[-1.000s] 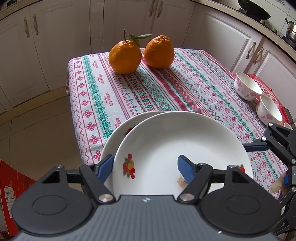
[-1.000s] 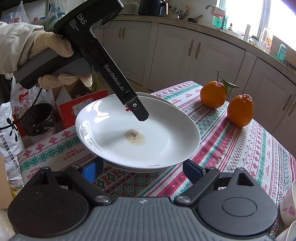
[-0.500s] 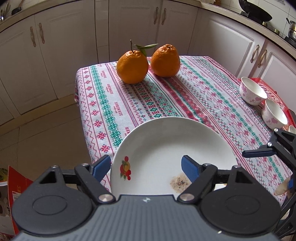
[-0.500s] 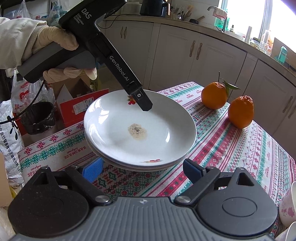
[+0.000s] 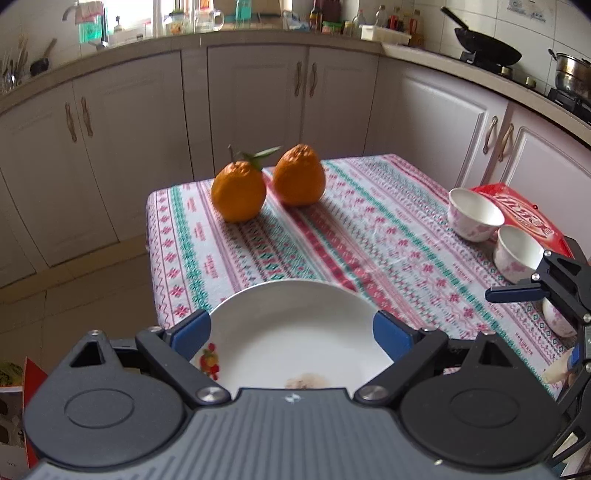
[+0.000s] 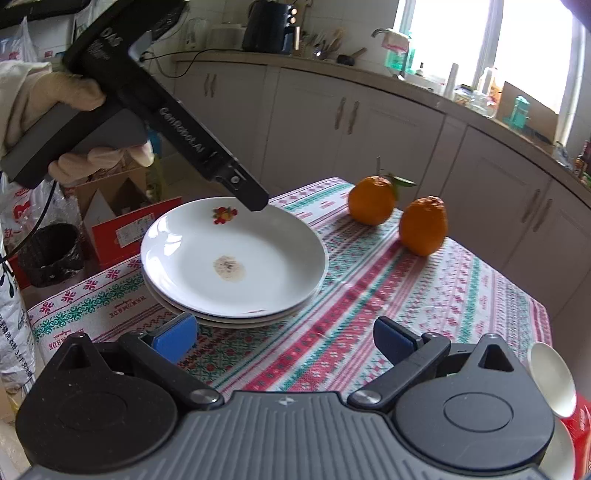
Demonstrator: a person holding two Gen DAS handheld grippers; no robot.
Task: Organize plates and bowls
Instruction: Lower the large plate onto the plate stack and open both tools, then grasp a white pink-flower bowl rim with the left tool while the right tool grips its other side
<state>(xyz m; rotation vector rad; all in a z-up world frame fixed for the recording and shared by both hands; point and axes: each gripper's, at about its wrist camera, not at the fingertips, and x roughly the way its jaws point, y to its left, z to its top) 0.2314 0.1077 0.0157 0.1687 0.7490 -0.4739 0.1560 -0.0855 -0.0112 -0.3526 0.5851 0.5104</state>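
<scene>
Home kitchen: cabinets [image 5: 255,107], wok [image 5: 487,51], sink tap [image 6: 380,33].

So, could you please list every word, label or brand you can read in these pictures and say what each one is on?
"DAS": on the body of the left claw, partly cut off by the picture edge.
"GenRobot.AI": along the same claw's arm; blurred, but it reads so.
Tablecloth: small woven words near its edge, too blurred to read.
Red packet: white lettering, unreadable.
Red box: white label, print too small.

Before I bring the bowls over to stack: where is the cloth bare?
Bare cloth lies mid-table, between the stacked plates and the two oranges. Crowded at the bowls by the red packet.
</scene>
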